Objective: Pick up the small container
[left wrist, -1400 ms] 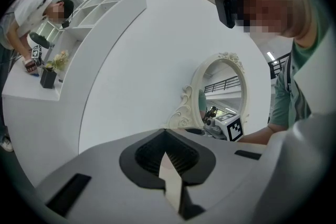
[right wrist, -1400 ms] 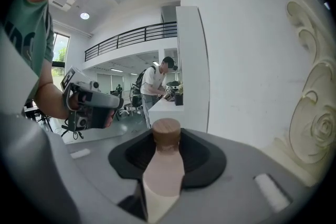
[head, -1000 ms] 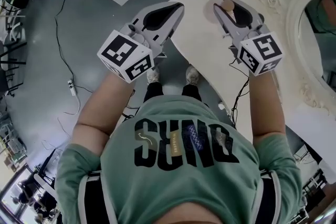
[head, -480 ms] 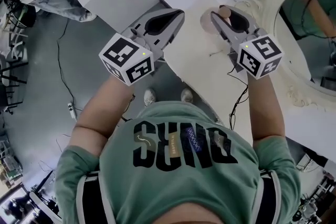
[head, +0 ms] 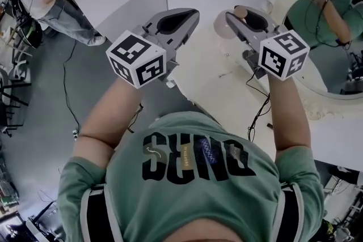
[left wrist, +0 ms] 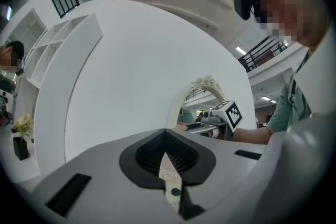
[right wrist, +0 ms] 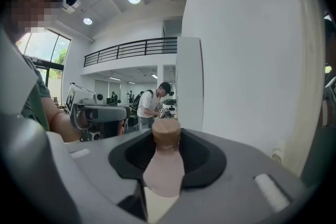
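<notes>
Head view, right gripper point(head: 245, 13): at 1 o'clock, above the white table point(head: 210, 85), clenched on the small container point(head: 227, 22). The container is clear of the tabletop, so the pick-up looks done.
Head view, left gripper point(head: 184, 15): at 12 o'clock, level beside the right one, carrying nothing. It is probably just keeping out of the way.
Head view, mirror point(head: 317, 107): the ornate frame lies at 3 o'clock, near the right forearm.
Left gripper view, claw point(left wrist: 167, 155): jaws pressed together, nothing between them. The mirror point(left wrist: 207, 84) is at 1 o'clock.
Right gripper view, claw point(right wrist: 168, 178): jaws grasp the pinkish body of the small container point(right wrist: 166, 136). The brown cap points away, past the tips, so the hold is low on the body and likely steady.
Right gripper view, left gripper point(right wrist: 100, 113): at 9 o'clock, well apart.
</notes>
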`<state>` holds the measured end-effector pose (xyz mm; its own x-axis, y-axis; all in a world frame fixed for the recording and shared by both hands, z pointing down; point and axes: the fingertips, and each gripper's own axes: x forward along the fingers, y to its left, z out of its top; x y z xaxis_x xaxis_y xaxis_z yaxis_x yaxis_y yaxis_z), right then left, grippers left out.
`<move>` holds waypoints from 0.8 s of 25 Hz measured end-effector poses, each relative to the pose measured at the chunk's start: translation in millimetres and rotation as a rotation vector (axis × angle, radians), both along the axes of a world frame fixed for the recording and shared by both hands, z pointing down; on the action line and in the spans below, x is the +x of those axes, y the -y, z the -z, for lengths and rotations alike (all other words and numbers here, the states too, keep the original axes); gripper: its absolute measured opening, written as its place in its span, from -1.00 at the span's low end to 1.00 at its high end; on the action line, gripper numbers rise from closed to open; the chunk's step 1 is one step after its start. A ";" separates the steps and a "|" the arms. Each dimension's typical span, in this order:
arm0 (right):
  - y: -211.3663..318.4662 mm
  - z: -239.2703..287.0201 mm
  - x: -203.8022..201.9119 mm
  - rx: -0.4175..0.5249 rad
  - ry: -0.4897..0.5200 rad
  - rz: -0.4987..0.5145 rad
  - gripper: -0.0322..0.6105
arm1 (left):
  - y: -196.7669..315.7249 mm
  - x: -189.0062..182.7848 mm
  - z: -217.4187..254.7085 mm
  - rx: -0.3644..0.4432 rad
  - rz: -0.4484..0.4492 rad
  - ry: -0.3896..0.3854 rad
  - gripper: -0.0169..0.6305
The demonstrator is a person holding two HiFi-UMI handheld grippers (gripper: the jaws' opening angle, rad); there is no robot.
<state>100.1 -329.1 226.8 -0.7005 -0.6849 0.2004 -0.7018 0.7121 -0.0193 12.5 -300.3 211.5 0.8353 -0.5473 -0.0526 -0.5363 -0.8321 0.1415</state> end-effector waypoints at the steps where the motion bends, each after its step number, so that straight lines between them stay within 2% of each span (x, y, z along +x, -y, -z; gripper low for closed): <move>1: -1.2 12.2 -0.6 0.009 -0.003 0.000 -0.45 | -1.4 -1.5 10.8 0.013 0.001 0.002 -0.95; 4: -3.7 46.9 -2.6 0.036 -0.014 0.000 -0.45 | -4.0 -6.7 41.3 0.051 0.004 0.007 -0.95; 8: -7.6 63.1 -5.7 0.063 -0.005 0.003 -0.45 | -7.6 -14.0 51.6 0.089 0.006 0.015 -0.95; 14: -4.7 103.7 -7.8 0.091 -0.019 0.005 -0.45 | -3.2 -26.7 81.2 0.116 0.024 0.041 -0.95; 20: -6.7 117.4 -10.3 0.117 -0.019 0.018 -0.45 | -3.2 -43.5 85.2 0.112 0.017 0.054 -0.95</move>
<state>89.8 -322.3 109.4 -0.7099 -0.6917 0.1331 -0.6881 0.7213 0.0784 -31.0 -297.1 126.3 0.8294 -0.5543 -0.0694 -0.5545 -0.8320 0.0185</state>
